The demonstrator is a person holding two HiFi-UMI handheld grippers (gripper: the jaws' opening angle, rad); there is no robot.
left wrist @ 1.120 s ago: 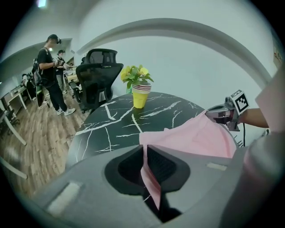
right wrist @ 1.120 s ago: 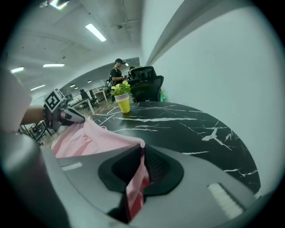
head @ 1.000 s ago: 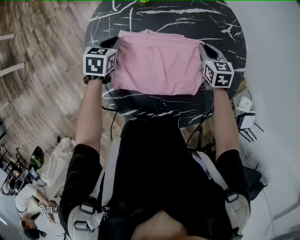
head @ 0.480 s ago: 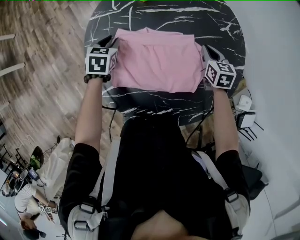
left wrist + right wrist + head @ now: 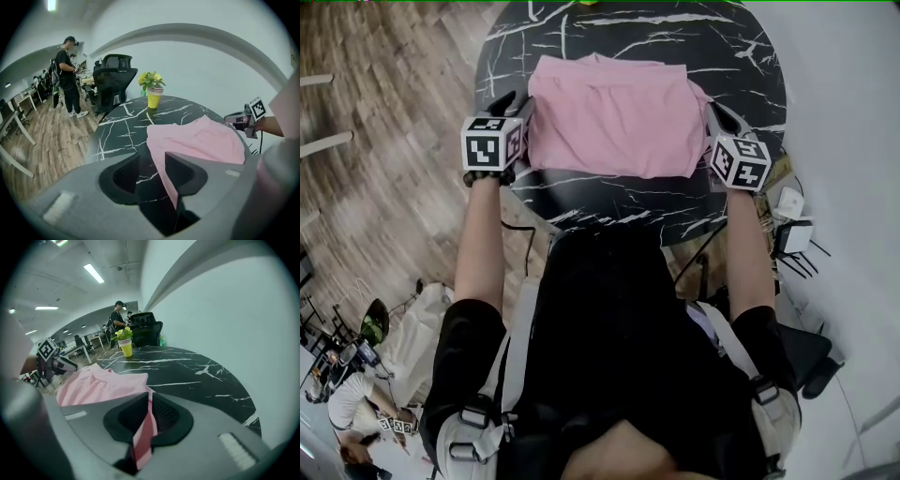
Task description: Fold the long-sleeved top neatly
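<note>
Tugging the top (image 5: 614,117) at 3 o'clock in my clamped right claw (image 5: 149,401), while my left claw (image 5: 152,161) has just opened empty, could skew the fold.

The top (image 5: 614,117) is pink cloth, matt and soft, with shallow creases. The table (image 5: 609,202) is a black stone-like slab with white veins, smooth and faintly glossy. The floor (image 5: 375,187) is grained wood plank. The left gripper (image 5: 152,159) and right gripper (image 5: 149,399) have grey matt shells, plastic by the look; the right's dark pads (image 5: 165,416) are ribbed. The pot (image 5: 153,100) is smooth yellow.
</note>
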